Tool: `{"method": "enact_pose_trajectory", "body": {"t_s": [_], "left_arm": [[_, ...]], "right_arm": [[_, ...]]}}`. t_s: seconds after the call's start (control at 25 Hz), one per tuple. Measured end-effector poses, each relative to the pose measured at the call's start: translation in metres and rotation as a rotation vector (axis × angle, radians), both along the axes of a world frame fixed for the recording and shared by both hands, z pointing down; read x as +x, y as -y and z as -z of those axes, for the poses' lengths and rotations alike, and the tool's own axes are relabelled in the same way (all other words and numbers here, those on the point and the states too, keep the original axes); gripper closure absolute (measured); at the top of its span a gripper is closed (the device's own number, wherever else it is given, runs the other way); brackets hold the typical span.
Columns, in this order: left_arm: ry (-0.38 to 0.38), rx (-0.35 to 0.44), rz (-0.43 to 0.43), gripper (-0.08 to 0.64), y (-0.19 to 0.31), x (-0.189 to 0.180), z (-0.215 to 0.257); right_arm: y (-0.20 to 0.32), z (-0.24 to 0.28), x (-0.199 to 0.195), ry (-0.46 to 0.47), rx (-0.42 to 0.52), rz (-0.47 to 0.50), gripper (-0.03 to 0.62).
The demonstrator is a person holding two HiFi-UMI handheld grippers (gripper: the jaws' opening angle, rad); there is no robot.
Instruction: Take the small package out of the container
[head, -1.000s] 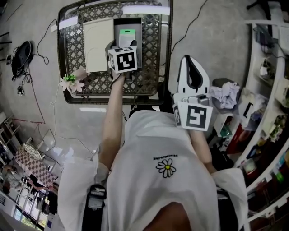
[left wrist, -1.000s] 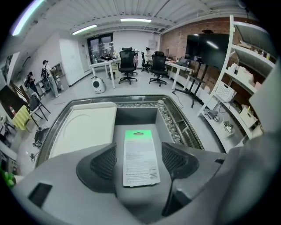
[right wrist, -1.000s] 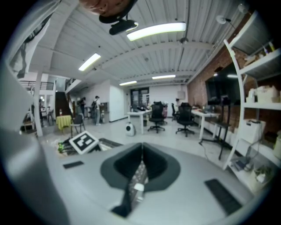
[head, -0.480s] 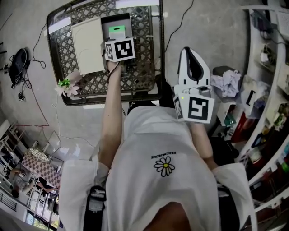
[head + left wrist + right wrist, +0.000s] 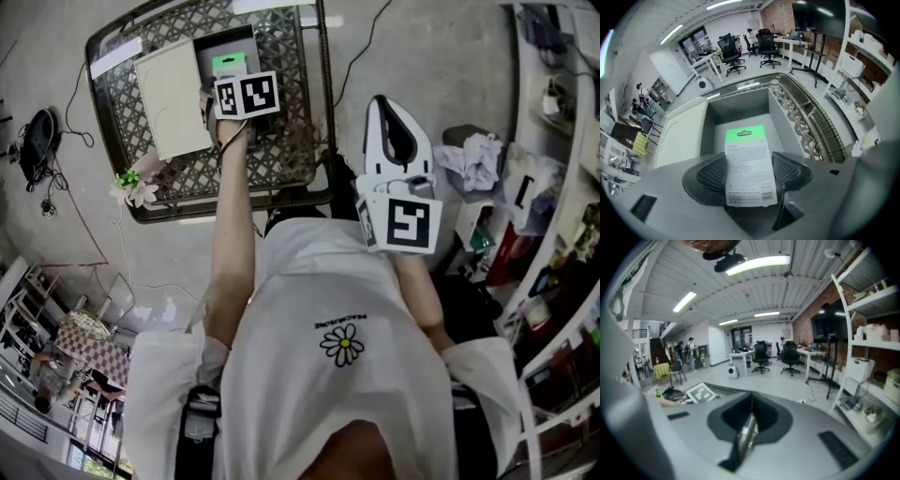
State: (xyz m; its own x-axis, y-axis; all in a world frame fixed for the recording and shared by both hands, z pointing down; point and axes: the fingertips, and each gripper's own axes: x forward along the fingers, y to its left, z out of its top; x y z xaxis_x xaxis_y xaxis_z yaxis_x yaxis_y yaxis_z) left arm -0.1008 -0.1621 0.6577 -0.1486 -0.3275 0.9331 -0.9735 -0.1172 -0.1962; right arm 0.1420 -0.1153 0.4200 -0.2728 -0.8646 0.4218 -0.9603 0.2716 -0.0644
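The grey container is an open-topped rectangular box on a metal lattice table. A flat cream lid lies just beside the container, on its left in the left gripper view, touching its wall.

The left gripper is at the container's near edge. Its two dark, ribbed jaws pinch the lower part of the small package, one jaw on each side edge. The package is a flat white card covered in fine print, with a green header and a hanger slot. The green end points forward over the container's grey floor. I cannot tell whether the card still touches that floor.

From the head view, the package's green end falls inside the container's outline.

The right gripper is well apart from the container, off the table, with its jaws pressed together.
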Motion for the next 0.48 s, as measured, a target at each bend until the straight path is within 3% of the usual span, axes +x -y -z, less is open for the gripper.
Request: {"method": "enact_pose_trajectory", "body": {"t_s": [0.16,0.36,0.48], "left_arm": [[-0.060,0.001,0.027,0.235,-0.002,0.004,0.005],[-0.031,0.005,0.050,0.230,-0.001,-0.001,0.001],[-0.055,-0.012,0.105,0.230,-0.003,0.000,-0.004]], "right_arm": [[0.001,-0.006,0.008,0.007,-0.017,-0.020,0.560],[0.003,-0.005,0.006,0.012,-0.011,-0.009,0.561],[0.000,-0.005,0.000,0.017,-0.012,0.013,0.561]]}}
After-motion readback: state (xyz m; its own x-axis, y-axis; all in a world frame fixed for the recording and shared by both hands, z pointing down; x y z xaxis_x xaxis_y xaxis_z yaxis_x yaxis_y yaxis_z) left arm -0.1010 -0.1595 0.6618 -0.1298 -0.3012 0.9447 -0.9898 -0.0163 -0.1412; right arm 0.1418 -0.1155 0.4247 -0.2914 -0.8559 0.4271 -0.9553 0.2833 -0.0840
